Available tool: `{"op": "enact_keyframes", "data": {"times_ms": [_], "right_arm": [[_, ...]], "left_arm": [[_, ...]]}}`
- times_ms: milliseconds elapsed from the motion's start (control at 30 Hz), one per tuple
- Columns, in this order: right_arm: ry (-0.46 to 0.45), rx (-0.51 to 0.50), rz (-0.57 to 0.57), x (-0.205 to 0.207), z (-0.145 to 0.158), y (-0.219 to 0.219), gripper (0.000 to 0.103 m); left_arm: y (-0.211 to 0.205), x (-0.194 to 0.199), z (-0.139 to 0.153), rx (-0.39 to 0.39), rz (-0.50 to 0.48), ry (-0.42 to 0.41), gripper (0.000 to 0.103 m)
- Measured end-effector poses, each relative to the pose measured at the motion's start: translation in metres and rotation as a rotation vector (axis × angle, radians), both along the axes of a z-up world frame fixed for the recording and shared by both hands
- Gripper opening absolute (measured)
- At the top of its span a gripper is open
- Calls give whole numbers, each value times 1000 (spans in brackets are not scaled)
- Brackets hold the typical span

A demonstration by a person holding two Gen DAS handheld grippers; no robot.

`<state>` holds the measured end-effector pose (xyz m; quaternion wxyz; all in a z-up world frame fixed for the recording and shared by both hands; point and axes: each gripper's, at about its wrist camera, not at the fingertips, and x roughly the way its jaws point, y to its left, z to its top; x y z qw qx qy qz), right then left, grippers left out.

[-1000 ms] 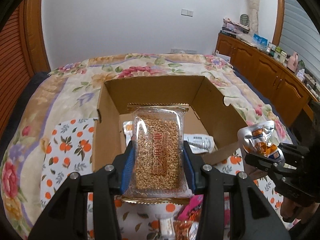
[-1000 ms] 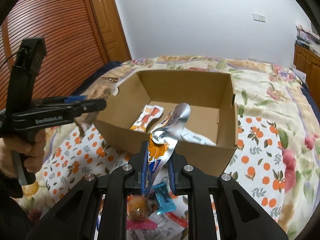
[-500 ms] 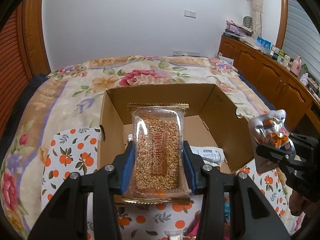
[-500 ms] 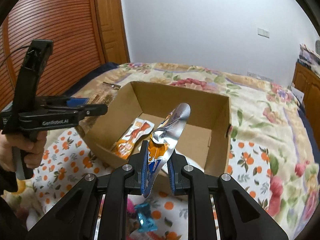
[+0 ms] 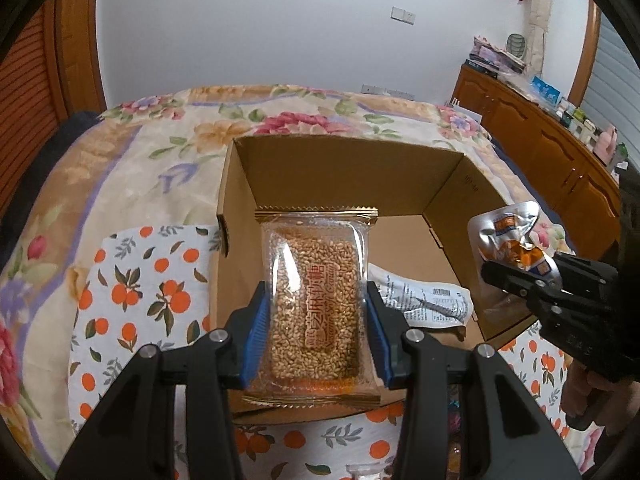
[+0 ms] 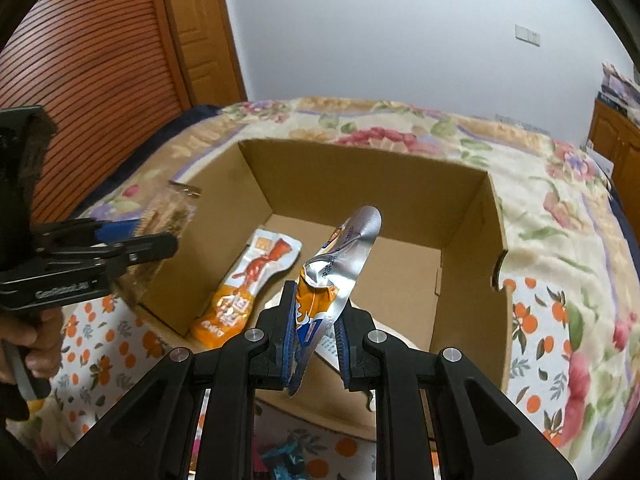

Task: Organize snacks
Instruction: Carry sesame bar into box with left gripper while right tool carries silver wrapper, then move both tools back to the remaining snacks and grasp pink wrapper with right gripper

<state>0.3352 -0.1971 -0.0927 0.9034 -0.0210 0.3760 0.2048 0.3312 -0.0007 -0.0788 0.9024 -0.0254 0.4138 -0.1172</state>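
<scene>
Just beyond both tools [image 5: 315, 334] [image 6: 315, 334], open brown cardboard box [image 5: 448, 200]; left clamps clear sesame-bar packet [image 5: 316, 300], right pinches crumpled silver-orange pouch [image 6: 340, 264]. We risk packets snagging rim, falling onto bed.

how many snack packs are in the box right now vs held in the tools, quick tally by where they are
In the cardboard box: 2, an orange pouch and a white packet.
Held in the left tool: 1, a sesame bar pack.
Held in the right tool: 1, a silver pouch.
Total: 4. A few loose wrappers at the frames' bottom edges are too cut off to count.
</scene>
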Motion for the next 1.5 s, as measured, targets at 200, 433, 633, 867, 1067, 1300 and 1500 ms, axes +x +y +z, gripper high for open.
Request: {"op": "enact_keyframes", "data": {"times_ms": [200,433,633,867,1067,1300,1500], "right_arm": [[37,0,-29,9,-14,-1,16],[39,-26,-39,10,-22,1,28],[34,4,-37,-3,-14,-5,36],[18,25,-25,-50,5,-21,36],[22,48,-33,-100,11,-36,47],[15,62,-41,-142,16,-43,48],[36,53,-15,-158,8,-33,49]], "left_arm": [[-2,1,-11,-5,10,28,45],[1,2,-16,-4,23,38,49],[0,-6,-8,-18,23,25,59],[-5,-32,7,-10,10,0,72],[-10,-67,19,-8,-7,-28,77],[-19,-112,22,20,-46,-19,80],[-21,-136,18,44,-58,11,80]]}}
